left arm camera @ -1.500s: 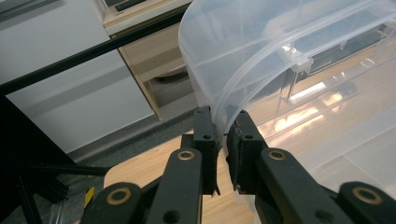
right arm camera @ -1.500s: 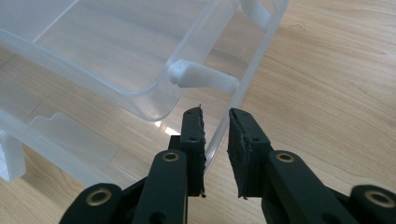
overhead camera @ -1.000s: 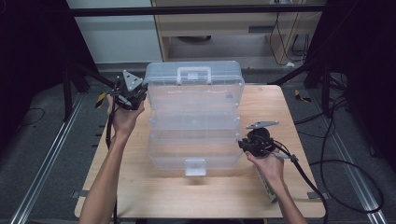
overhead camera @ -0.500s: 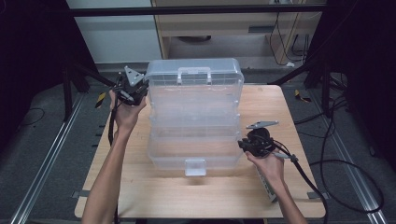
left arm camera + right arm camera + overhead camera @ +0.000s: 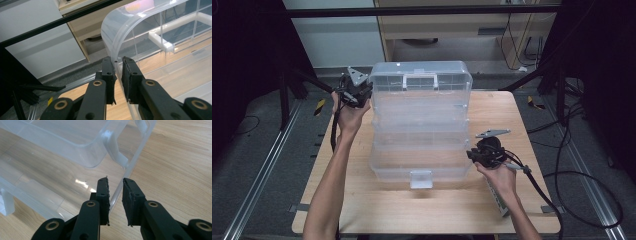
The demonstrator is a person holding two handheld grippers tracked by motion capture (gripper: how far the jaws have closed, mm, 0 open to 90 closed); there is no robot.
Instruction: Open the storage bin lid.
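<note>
From the high view, the clear storage box (image 5: 419,125) lies in the middle of the table (image 5: 522,200), its lid raised toward the top of the frame with the white handle (image 5: 419,80) at its upper edge. The left gripper (image 5: 362,92) sits at the lid's upper-left corner; the right gripper (image 5: 471,156) sits at the lower-right corner of the base.

In the left gripper view, the jaws straddle the lid's curved rim (image 5: 117,62) at centre frame — narrowly apart, the pads just beside the plastic, though whether they truly pinch it cannot be told.

In the right gripper view, the jaws stand on either side of the base wall (image 5: 117,190), with visible gaps, so they are not clamped.

To swing the lid well, the base should probably be gripped firmly first, then the lid guided along its hinge arc — slowly, without twisting the thin rim.
</note>
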